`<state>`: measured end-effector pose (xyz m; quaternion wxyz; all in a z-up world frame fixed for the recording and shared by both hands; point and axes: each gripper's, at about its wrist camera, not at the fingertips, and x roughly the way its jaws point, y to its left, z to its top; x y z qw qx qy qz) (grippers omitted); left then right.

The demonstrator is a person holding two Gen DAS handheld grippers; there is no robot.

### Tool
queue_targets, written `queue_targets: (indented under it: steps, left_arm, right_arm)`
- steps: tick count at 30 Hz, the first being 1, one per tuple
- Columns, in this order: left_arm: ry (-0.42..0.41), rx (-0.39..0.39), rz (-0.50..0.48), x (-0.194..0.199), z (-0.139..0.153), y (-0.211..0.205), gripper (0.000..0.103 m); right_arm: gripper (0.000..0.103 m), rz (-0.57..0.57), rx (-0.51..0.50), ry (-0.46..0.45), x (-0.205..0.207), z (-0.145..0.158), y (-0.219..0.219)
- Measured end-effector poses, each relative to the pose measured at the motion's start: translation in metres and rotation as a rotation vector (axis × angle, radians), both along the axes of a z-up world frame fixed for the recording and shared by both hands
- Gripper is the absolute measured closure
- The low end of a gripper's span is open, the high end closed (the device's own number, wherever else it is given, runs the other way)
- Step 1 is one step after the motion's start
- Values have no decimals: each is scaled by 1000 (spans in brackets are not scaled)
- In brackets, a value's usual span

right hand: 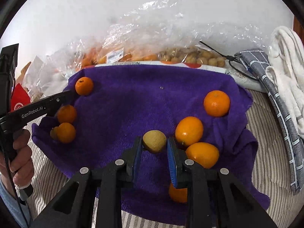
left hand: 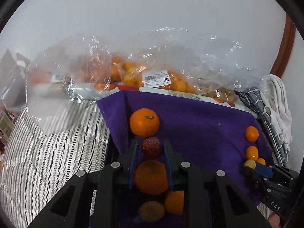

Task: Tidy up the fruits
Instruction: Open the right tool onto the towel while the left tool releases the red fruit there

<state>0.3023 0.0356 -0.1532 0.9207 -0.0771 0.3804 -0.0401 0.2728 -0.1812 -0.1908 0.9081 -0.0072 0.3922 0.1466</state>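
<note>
The left gripper [left hand: 150,148] pinches a small red fruit [left hand: 151,146] between its 2 blue pads. The right gripper [right hand: 154,142] pinches a small yellow-brown fruit [right hand: 154,141] the same way. Both fruits hang just above the purple towel [right hand: 133,104], which lies on a striped cover [left hand: 47,152].

On the left side of the towel, a big orange [left hand: 144,122] sits just past the red fruit, on the far side. More oranges lie under the left tongs, near the camera. On the right side, 2 shiny oranges [right hand: 189,131] sit just beside the right pad.

What could go wrong? These fruits are round and smooth. If the tongs let go too high, a fruit could roll off the towel. The towel is bumpy, so a fruit may roll to the wrong pile. The right pad could bump the shiny oranges and push them away. A hard squeeze could squash the soft red fruit. The clear bags [left hand: 133,66] at the far edge are full of fruit, and I think they could slide if knocked.
</note>
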Motion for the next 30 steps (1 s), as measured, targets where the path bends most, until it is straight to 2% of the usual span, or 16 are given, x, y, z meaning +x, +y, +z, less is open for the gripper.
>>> queue_targets:
  steps: [8,22,25,27,29,30]
  left_arm:
    - [19,3,14,3,-8,3,78]
    - [0,31,16,2,-9,-1,78]
    - [-6,45,11,-1,-5,-2,77]
    - [-20,59,6,-6,0,-4,64]
    - [-42,64,0,-12,8,-5,59]
    - [-61,68,-4,-17,15,-6,58]
  right_arm:
    - [77,-10,-30,1,2,-7,5]
    - [76,-11,-112,-28,-2,-9,14]
    - [68,-7,-125,-42,-4,-7,15]
    - [63,-2,-122,-59,-7,-3,15]
    - [56,12,-116,-90,-14,5,16]
    - [48,22,-107,-108,-19,10,16]
